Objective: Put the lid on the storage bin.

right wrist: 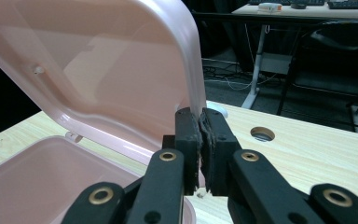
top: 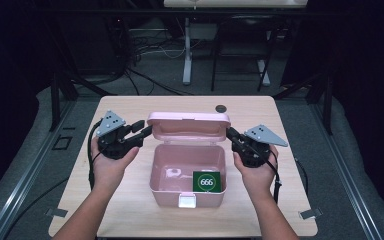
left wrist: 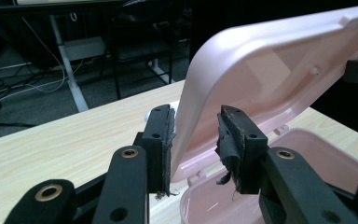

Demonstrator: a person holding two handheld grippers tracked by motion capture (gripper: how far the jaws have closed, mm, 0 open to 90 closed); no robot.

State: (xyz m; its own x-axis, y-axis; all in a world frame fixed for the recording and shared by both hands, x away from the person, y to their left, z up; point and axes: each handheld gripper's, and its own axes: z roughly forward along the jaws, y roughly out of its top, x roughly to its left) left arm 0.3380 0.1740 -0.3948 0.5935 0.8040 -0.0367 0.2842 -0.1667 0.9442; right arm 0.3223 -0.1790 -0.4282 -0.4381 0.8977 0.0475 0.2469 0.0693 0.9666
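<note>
Box: a pink plastic storage box [top: 187, 172] stands open near the middle of the light wooden table [top: 125, 107], its front latch [top: 187, 201] facing the person.
Lid: the pink lid [top: 188, 125] stands raised at the back of the box, hinged along the rear wall and tilted up over the opening.
Inside the box: a green card [top: 206, 181] marked 666 lies on the floor of the box at its front right corner; a small pale thing lies left of it, too blurred to name.
Left gripper: the left gripper [top: 145, 129] is at the lid's left end. In the left gripper view its jaws stand apart with the lid's edge [left wrist: 186, 121] between them; the left pad [left wrist: 161, 140] lies against the lid's outer face, while the right pad [left wrist: 230, 140] is clear of the inner face.
Right gripper: the right gripper [top: 230, 134] is at the lid's right end. In the right gripper view its jaws are pressed together on the lid's rim [right wrist: 193, 84], pinching it.
Hands: the left hand [top: 109, 162] is left of the box, the right hand [top: 255, 167] right of it.
Table hole: a round cable hole [top: 221, 108] sits in the tabletop behind the lid.
Behind the table: desk legs [top: 187, 50] and loose cables [top: 145, 47] lie on the dark floor beyond the box.
</note>
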